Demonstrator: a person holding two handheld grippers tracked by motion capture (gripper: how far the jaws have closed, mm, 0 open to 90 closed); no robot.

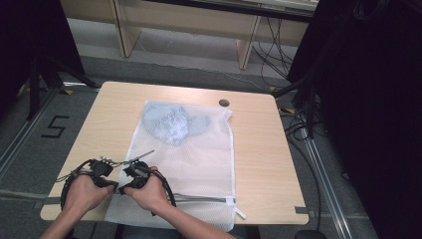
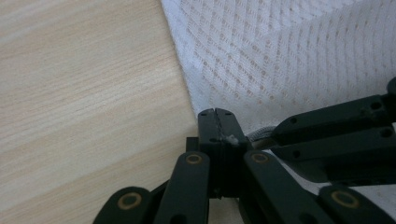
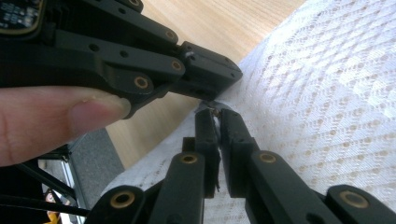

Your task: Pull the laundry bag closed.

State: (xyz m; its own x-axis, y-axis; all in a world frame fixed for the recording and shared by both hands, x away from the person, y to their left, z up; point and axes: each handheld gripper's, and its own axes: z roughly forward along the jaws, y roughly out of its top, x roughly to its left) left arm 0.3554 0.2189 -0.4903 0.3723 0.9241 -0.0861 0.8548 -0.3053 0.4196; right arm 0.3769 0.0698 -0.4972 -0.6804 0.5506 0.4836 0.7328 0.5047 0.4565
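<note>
A white mesh laundry bag (image 1: 189,164) lies flat down the middle of the wooden table (image 1: 259,149), its zipper end at the near edge and a crumpled pale-blue garment (image 1: 174,123) inside it toward the far edge. Both hands work at the bag's near left corner. The left gripper (image 2: 215,122) has its jaws pressed together on the very edge of the mesh, a small whitish bit caught at their side. The right gripper (image 3: 215,112) comes in just beside it, tip almost against tip; its jaws are drawn in narrow and pinch a small dark metal piece at the bag's hem. A fingertip (image 3: 88,109) rests along the left gripper's body. A small dark round disc (image 1: 224,102) sits near the table's far edge.
</note>
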